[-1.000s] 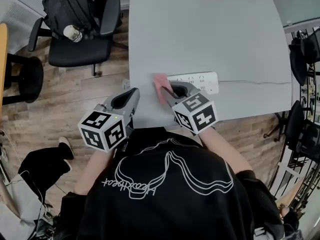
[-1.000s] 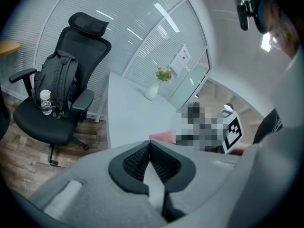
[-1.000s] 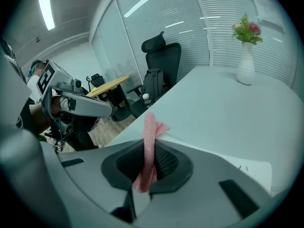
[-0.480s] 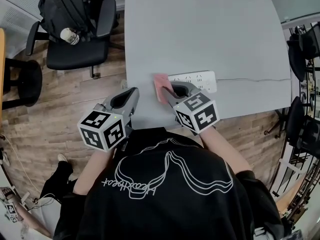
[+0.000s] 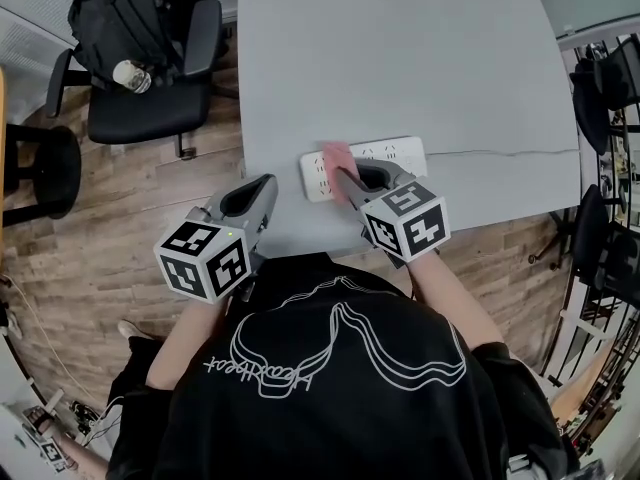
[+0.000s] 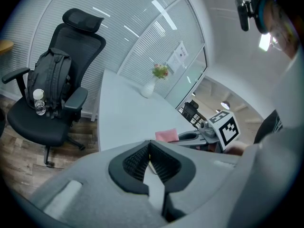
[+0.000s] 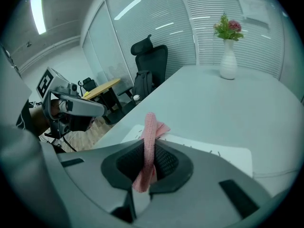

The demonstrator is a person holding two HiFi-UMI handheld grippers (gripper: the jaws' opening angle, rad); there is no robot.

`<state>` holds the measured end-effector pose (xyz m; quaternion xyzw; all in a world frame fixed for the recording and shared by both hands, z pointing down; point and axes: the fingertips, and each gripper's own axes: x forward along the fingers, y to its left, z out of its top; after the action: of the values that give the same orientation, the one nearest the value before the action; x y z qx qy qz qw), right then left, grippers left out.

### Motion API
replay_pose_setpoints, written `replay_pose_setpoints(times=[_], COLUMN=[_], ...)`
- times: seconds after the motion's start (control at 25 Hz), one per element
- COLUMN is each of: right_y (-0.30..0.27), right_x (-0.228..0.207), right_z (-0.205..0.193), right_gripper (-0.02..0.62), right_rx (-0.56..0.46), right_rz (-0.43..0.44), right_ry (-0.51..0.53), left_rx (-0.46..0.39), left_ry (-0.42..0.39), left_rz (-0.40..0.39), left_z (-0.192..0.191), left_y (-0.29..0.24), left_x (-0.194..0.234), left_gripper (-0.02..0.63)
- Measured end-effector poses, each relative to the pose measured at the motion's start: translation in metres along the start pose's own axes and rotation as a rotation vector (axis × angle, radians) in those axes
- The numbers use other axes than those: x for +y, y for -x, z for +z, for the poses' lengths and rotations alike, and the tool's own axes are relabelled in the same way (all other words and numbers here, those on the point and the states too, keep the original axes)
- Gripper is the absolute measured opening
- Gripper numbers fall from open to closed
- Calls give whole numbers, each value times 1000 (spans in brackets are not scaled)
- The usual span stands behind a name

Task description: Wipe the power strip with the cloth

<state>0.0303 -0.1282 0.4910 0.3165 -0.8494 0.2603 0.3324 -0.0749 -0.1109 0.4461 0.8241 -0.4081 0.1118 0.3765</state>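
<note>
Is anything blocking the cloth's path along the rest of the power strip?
Nothing visible. The right gripper holds the cloth on the power strip, whose top shows no plugs on either side; only its cord runs off the right end.

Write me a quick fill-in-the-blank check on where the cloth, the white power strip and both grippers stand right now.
1. The right gripper is shut on the ___ fabric cloth.
2. The cloth rests on the white plastic power strip, which lies on the grey ___.
3. The left gripper is shut and holds ___.
Missing words: pink; table; nothing.
</note>
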Motion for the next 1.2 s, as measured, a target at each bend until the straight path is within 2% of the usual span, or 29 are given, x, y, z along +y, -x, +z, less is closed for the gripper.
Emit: replay_pose_setpoints(times=[1.2], right_y=[67], right_x=[-108], right_z=[-39], right_gripper=[40], right_rx=[-40], right_rz=[-240], right_ry=[-165], left_rx=[37], left_ry=[-40], left_rz=[-53], left_z=[-6], left_y=[-19], left_x=[-28], left_gripper=[12])
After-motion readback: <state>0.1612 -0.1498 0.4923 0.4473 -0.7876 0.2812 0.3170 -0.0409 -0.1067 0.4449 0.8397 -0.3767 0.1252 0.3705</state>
